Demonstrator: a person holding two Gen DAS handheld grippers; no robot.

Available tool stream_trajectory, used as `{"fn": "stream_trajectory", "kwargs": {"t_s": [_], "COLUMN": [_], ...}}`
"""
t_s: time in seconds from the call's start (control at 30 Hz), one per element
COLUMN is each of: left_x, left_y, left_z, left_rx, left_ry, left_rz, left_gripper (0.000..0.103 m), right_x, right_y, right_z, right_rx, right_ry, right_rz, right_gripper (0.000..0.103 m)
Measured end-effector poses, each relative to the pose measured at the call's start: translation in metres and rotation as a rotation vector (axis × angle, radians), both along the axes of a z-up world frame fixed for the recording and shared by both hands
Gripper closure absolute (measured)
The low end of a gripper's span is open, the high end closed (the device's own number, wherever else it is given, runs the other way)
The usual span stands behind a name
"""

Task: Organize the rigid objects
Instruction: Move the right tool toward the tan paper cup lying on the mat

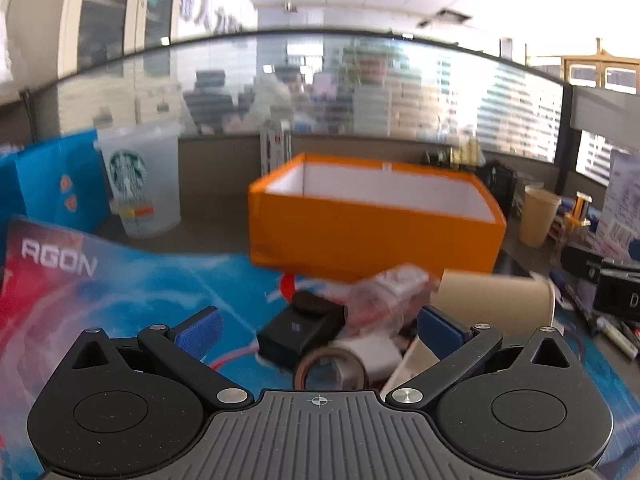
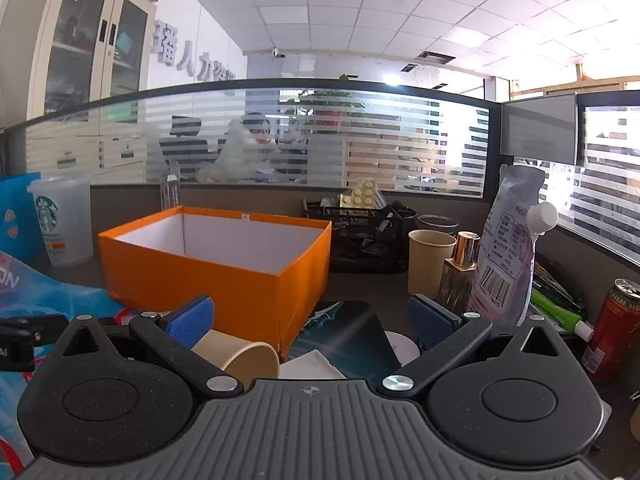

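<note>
Step in hand: approach — nothing is picked up yet; judged an early stage of sorting, since the orange box shows only bare white walls inside.
Left tool: jaws spread wide, empty; it is aimed down at a small heap of items on the counter.
Right tool: jaws spread wide, empty; a fallen paper cup lies just below its left pad.
Heap, left view: black block, roll of tape, crumpled clear wrapper and the same fallen paper cup — all close together, some touching, just in front of the box.
Box position: upright, open-topped, directly behind the heap, partly on the blue printed mat.
Other items, right side: upright paper cup, gold-capped bottle, white pouch, red can — well apart from the heap.
Next move calls for: choosing one rigid piece — the black block looks easiest — lowering the left tool so the pads straddle it alone, clear of wrapper and tape.
Caution: left view is blurred; item edges are uncertain.
</note>
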State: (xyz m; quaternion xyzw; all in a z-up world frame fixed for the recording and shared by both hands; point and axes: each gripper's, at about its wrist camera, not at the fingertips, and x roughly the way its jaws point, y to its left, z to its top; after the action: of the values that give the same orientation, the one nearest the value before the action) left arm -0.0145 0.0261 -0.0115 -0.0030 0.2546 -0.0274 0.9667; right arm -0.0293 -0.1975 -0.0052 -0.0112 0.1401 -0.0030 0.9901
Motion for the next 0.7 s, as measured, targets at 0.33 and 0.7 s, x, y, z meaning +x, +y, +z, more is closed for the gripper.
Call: {"fn": "stream_trajectory", "kwargs": {"t_s": [0.33,0.7], "left_x": [0.002,0.007], "left_y": [0.019,0.025], "left_z": [-0.008,-0.016], "left_rx": [-0.069,-0.066], "left_ry": [0.071,0.125], "left_rz": [-0.03,-0.005], "left_gripper": [0.0,0.0], "right_x": [0.008,0.011], "right_y": [0.003,0.008], "right_z": [-0.006,-0.011], "right_rx": [-0.032,-0.055], "right_ry": [0.024,0.04], "right_rz": [-0.01,0.002], "right_gripper": [0.0,0.0]}}
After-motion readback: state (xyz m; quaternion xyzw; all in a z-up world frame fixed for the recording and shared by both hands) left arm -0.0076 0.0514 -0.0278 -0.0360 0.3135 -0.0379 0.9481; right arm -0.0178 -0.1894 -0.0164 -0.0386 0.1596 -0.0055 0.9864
